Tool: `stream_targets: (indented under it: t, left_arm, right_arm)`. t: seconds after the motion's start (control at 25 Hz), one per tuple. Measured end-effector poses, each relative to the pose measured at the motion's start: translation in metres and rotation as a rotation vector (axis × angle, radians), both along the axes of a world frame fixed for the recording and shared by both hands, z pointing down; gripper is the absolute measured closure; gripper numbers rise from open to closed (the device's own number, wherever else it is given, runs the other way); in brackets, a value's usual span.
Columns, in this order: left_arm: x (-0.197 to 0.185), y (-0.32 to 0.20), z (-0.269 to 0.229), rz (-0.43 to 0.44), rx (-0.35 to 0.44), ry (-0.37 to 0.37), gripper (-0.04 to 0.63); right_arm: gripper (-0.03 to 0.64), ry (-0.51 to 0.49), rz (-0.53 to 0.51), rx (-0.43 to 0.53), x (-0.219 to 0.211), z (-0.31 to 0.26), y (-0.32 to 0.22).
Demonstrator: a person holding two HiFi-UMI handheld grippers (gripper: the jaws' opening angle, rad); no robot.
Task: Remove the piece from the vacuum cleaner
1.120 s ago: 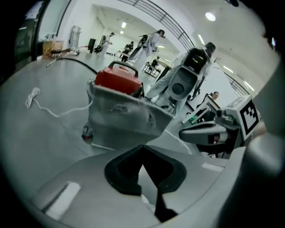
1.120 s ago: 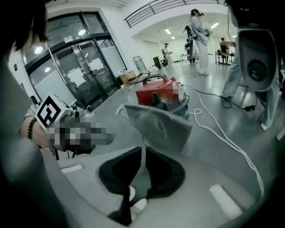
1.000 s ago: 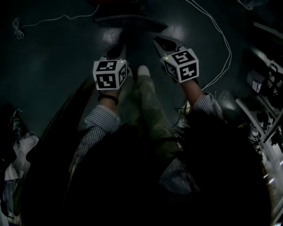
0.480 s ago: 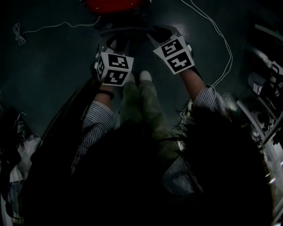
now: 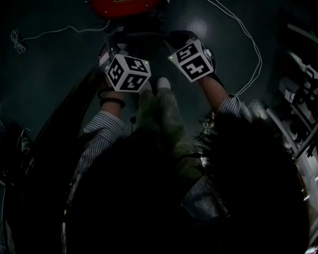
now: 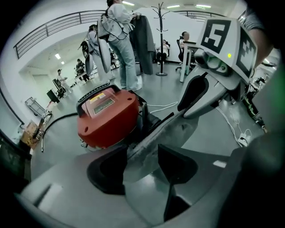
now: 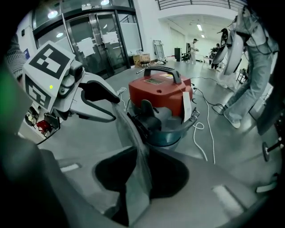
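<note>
The red vacuum cleaner (image 5: 124,6) stands on the floor at the top of the head view, with its blue-grey drum (image 7: 171,129) open at the front. A thin grey sheet-like piece (image 6: 156,138) reaches from that drum toward me. My left gripper (image 6: 142,167) has the piece lying between its jaws, which are opening wide; the pads do not press on it. My right gripper (image 7: 142,173) straddles the same piece (image 7: 131,142) edge-on. Its jaws are closing slightly, but both pads stand off the sheet. Both marker cubes (image 5: 128,73) sit side by side just below the vacuum.
A white cable (image 5: 243,44) trails across the dark floor on the right and loops beside the drum (image 7: 207,129). My white shoes (image 5: 161,83) are right behind the grippers. People (image 6: 120,40) and a coat stand (image 6: 159,40) are beyond the vacuum; glass doors (image 7: 98,40) lie on the other side.
Both grippers have moved forward, away from my feet, up to the front of the vacuum. The red body has come further into the top of the head view.
</note>
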State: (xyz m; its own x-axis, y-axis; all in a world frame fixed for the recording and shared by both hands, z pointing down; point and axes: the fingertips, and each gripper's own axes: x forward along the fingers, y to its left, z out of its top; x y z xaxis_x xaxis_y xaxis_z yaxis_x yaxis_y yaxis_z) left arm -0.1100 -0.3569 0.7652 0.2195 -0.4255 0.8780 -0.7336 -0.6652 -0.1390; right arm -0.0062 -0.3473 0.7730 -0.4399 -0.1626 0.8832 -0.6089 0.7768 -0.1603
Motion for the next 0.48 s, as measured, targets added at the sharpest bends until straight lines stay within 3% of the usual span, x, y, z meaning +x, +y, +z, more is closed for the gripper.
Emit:
stream_targets:
  t: [0.24,0.36,0.48]
  left_arm:
    - [-0.001,-0.001,0.008,0.098,-0.032,-0.115,0.410]
    - [-0.007,-0.002,0.010,0.127,-0.024,-0.168,0.506]
    - [-0.008,0.000,0.012,0.134,-0.035,-0.177,0.533]
  right_arm:
    - [0.572,0.000,-0.005,-0.022,-0.001,0.001,0.003]
    - [0.581,-0.011,-0.001,-0.023,-0.002,-0.002,0.005]
    - [0.581,-0.028,-0.001,-0.024,-0.004,-0.004,0.010]
